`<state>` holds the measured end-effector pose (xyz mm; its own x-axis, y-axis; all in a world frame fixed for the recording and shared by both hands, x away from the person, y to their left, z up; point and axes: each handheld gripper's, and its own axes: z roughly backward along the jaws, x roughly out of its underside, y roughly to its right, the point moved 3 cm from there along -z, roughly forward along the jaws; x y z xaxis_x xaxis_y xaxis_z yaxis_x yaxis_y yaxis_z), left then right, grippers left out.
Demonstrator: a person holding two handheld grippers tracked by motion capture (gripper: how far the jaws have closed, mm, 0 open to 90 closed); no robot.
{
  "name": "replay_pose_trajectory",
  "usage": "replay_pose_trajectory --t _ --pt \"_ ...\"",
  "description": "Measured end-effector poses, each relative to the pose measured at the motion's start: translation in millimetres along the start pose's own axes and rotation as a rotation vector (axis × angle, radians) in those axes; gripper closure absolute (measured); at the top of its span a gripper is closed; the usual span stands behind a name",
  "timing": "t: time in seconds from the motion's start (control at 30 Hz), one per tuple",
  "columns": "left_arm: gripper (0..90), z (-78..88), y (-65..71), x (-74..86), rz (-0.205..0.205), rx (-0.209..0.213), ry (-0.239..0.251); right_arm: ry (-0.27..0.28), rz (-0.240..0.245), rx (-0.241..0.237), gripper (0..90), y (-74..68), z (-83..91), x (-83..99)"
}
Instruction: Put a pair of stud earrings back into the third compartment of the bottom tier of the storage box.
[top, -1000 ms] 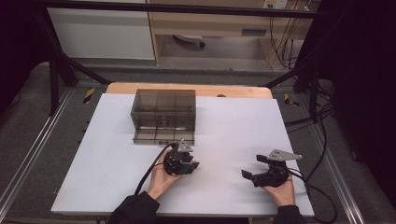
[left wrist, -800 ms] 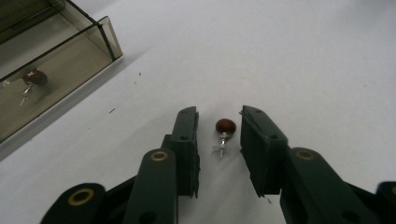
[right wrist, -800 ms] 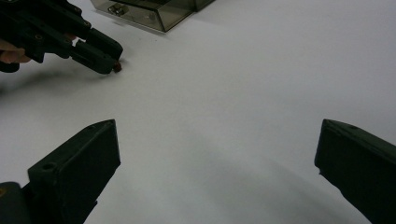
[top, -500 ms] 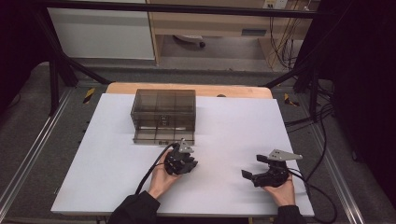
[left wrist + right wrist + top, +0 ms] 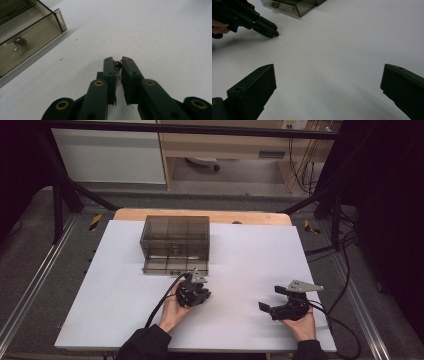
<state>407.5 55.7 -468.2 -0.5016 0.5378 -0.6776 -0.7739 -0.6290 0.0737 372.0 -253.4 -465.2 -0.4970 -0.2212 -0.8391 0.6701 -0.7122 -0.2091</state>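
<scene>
The left gripper (image 5: pixel 117 65) has just been closing its jaws and is now pinching a small dark-red bead (image 5: pixel 118 64) between the tips, low over the white surface (image 5: pixel 250 255). In the right gripper view that bead (image 5: pixel 276 33) is showing at the tip of the left gripper (image 5: pixel 272 33) — touching the surface or just above it, hard to tell. Just beyond is sitting a smoky clear box (image 5: pixel 175 244), with another red bead (image 5: pixel 20 42) lying in a compartment. Well apart, the right gripper (image 5: pixel 272 301) is resting with its jaws spread wide — nothing between them.
</scene>
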Motion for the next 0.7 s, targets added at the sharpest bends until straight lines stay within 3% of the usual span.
replay_pose_trajectory --t 0.7 --pt "82.1 15.6 -0.1 -5.6 0.015 0.000 0.033 0.000 -0.002 0.000 0.7 -0.2 0.1 0.0"
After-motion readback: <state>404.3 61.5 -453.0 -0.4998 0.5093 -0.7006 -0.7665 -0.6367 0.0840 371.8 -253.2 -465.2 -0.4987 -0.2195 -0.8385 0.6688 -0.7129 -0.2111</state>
